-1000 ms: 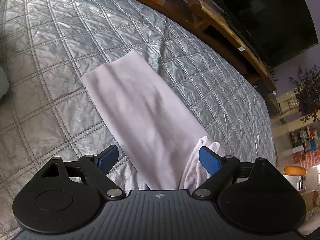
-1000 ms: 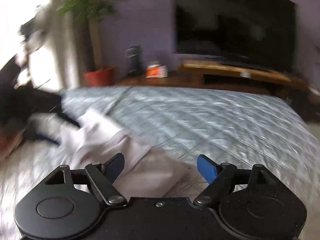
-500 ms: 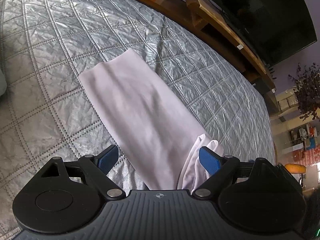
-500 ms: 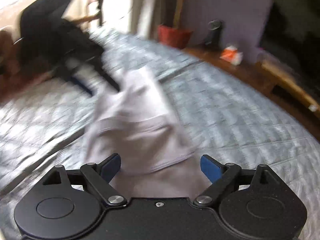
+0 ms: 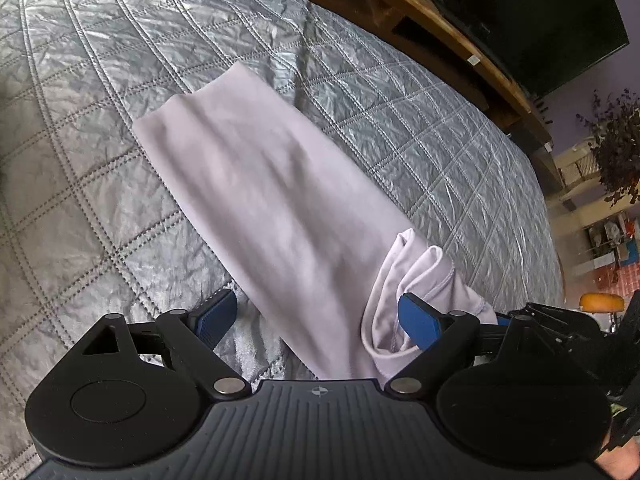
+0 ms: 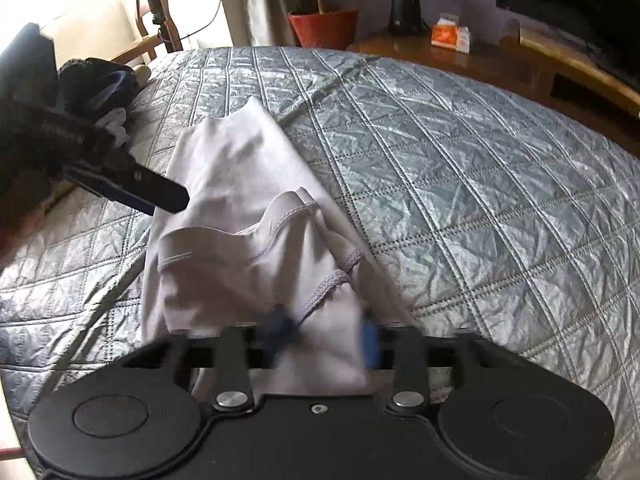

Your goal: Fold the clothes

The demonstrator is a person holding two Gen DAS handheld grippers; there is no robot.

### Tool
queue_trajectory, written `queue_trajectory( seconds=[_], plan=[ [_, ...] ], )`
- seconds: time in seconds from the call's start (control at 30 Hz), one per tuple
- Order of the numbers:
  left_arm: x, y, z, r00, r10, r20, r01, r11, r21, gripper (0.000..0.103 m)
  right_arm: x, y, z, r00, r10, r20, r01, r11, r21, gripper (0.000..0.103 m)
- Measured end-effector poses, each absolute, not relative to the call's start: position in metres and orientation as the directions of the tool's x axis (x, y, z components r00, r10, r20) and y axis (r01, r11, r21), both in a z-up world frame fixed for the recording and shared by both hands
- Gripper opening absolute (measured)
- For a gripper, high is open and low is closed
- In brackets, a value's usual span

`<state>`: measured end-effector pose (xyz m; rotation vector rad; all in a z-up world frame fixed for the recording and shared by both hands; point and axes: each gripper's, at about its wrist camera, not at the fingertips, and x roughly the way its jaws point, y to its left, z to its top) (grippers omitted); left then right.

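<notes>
One pale lilac garment (image 5: 272, 200) lies folded lengthwise on our grey quilted bed (image 5: 100, 80), running from 11 to 5 o'clock. Our left claw (image 5: 318, 314) gapes over its near end; our right claw (image 6: 324, 332), blurred, looks pinched on the hem.

The left hand-held gripper (image 5: 316, 316) is spread wide, while the right hand-held gripper (image 6: 326, 334), blurred, looks half-closed.
</notes>
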<state>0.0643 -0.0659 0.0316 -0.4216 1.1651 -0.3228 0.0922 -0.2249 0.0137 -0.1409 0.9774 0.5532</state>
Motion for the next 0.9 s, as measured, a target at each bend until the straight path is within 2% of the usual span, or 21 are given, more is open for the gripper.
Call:
queue_trajectory(
  seconds=[0.03,0.13,0.2,0.27,0.33,0.53,0.8,0.83,0.9],
  plan=[
    [0.059,-0.07,0.032,0.362,-0.457,-0.812,0.029,0.877,-0.48,0.091,0.094,-0.228,0.014,0.432,0.377,-0.819,-0.495,0.859,0.135,0.014],
    [0.053,-0.076,0.034,0.36,-0.457,-0.813,0.034,0.878,-0.478,0.091,0.091,-0.235,0.014,0.422,0.398,-0.815,-0.483,0.859,0.17,0.014],
    [0.051,-0.07,0.033,0.36,-0.459,-0.813,0.038,0.877,-0.478,0.091,0.088,-0.234,0.016,0.445,0.406,-0.798,-0.512,0.847,0.145,0.019],
    [0.05,-0.072,0.032,0.36,-0.459,-0.812,0.038,0.877,-0.479,0.091,0.089,-0.235,0.018,0.459,0.413,-0.787,-0.516,0.845,0.142,0.048],
    [0.056,-0.073,0.029,0.36,-0.459,-0.813,0.039,0.877,-0.478,0.091,0.091,-0.233,0.019,0.449,0.431,-0.783,-0.534,0.832,0.151,0.054],
    [0.065,-0.073,0.026,0.36,-0.458,-0.813,0.042,0.878,-0.476,0.091,0.119,-0.217,0.024,0.43,0.475,-0.768,-0.592,0.791,0.158,0.054],
    [0.072,-0.047,0.03,0.359,-0.457,-0.814,0.047,0.879,-0.474,0.091,0.141,-0.204,0.014,0.352,0.468,-0.81,-0.611,0.771,0.18,0.056],
    [0.071,-0.047,0.03,0.359,-0.457,-0.814,0.047,0.879,-0.474,0.091,0.143,-0.205,0.013,0.346,0.471,-0.811,-0.605,0.773,0.191,0.055],
    [0.075,-0.05,0.032,0.36,-0.458,-0.813,0.047,0.879,-0.475,0.091,0.144,-0.207,0.015,0.338,0.473,-0.814,-0.601,0.774,0.2,0.045]
  ],
)
